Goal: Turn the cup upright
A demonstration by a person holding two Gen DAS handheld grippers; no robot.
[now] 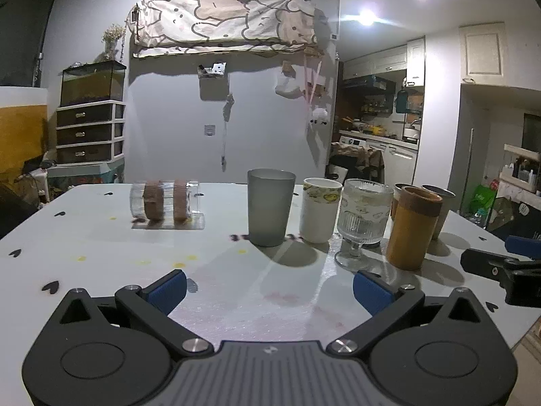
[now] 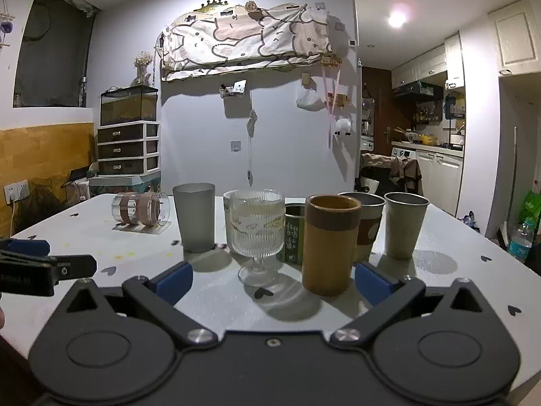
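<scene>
Left wrist view, clear cup [image 1: 164, 204] on its side, both grippers [image 1: 269, 291] [image 2: 274, 283] released

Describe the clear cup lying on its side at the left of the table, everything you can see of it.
The clear cup looks like transparent glass or plastic, cylindrical, with two brownish bands around its body. It lies on its side on the white table, its open mouth facing right toward the frosted grey tumbler, from which it stands apart. It appears to rest on a thin, flat clear sheet or on its own reflection; I cannot tell which. Neither gripper touches it; both are open and empty, well short of it.
</scene>
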